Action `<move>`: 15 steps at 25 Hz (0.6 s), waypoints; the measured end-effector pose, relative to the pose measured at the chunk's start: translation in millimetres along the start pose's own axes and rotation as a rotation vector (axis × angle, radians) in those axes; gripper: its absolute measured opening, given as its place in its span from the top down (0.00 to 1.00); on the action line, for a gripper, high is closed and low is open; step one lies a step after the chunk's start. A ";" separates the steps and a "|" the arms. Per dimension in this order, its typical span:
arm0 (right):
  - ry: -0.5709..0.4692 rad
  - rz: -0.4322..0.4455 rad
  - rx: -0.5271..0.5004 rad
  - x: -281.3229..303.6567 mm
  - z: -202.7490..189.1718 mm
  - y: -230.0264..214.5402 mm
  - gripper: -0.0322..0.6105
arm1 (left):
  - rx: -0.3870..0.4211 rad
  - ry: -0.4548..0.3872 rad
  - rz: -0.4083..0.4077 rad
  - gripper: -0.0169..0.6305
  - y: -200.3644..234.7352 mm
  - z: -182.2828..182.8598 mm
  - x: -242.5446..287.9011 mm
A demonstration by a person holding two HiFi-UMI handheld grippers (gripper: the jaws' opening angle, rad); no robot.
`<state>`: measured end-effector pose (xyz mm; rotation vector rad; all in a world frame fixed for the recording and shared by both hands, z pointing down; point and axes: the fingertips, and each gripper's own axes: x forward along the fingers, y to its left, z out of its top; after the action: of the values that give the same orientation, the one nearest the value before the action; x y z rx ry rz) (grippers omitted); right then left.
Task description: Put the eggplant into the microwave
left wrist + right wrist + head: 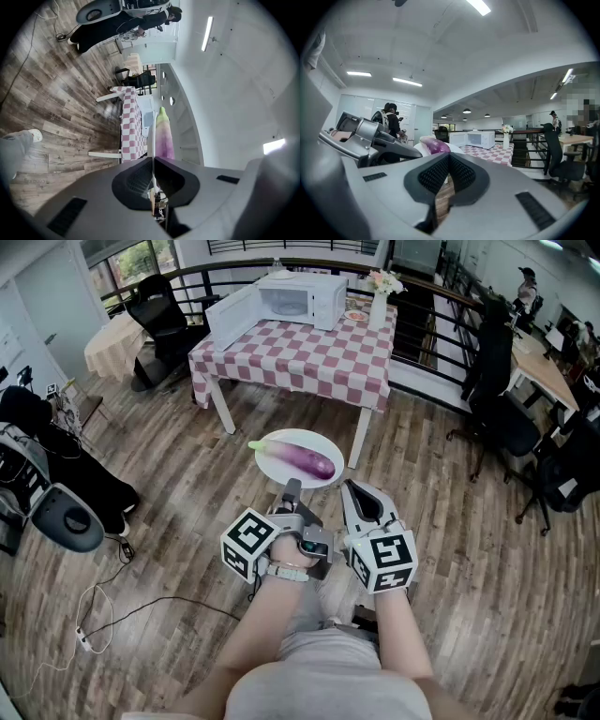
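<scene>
A purple eggplant [307, 459] with a green stem lies on a white plate [277, 445] that is held up over the wooden floor. My left gripper [292, 487] is shut on the plate's near rim. In the left gripper view the plate [152, 138] shows edge-on between the closed jaws, with the eggplant [164, 136] resting on it. Just right of the plate, my right gripper [350, 487] is shut and holds nothing; its view shows the eggplant [436, 145] close ahead. The white microwave [302, 298] stands with its door open on a checkered table [300, 357] further ahead.
A vase of flowers [380, 296] stands right of the microwave. Behind the table runs a railing [427, 296]. Black office chairs [506, 418] stand at the right, another chair [164, 320] left of the table, and a cable [94, 615] lies on the floor at left.
</scene>
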<state>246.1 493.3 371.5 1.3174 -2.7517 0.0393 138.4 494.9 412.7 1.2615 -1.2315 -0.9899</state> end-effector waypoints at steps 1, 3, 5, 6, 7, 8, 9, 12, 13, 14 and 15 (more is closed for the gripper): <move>-0.004 -0.004 0.005 5.3 0.9 -4.0 0.91 | 0.003 0.006 0.001 0.95 -0.6 1.2 5.8; -0.010 -0.014 0.015 15.8 3.1 -12.2 0.91 | 0.010 0.015 0.002 0.95 -2.0 4.2 17.6; -0.015 -0.022 0.019 26.7 6.0 -19.7 0.91 | 0.018 0.017 -0.001 0.95 -4.4 9.2 30.2; -0.018 -0.023 0.018 32.7 7.8 -22.8 0.91 | 0.022 0.017 -0.002 0.95 -6.0 12.3 37.0; -0.021 -0.024 0.017 39.1 9.4 -25.9 0.91 | 0.025 0.018 -0.004 0.95 -7.5 15.5 44.2; -0.023 -0.024 0.017 45.9 10.9 -29.2 0.91 | 0.026 0.020 -0.005 0.95 -8.8 18.4 51.6; -0.024 -0.025 0.016 52.9 12.1 -32.9 0.91 | 0.025 0.022 -0.005 0.95 -10.0 20.9 59.1; -0.023 -0.027 0.009 76.1 15.7 -43.9 0.91 | 0.015 0.025 -0.003 0.95 -11.6 29.9 80.8; -0.023 -0.027 0.004 84.5 17.4 -46.9 0.91 | 0.011 0.023 -0.002 0.95 -11.7 34.1 88.0; -0.023 -0.027 0.000 92.9 19.5 -49.9 0.91 | 0.008 0.021 -0.001 0.95 -11.8 38.3 95.4; -0.023 -0.026 -0.003 101.3 21.6 -53.1 0.91 | 0.003 0.020 0.000 0.95 -12.2 42.2 103.2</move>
<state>222.8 380.0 358.6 1.3606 -2.7518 0.0187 110.8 386.3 408.0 1.2712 -1.2184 -0.9739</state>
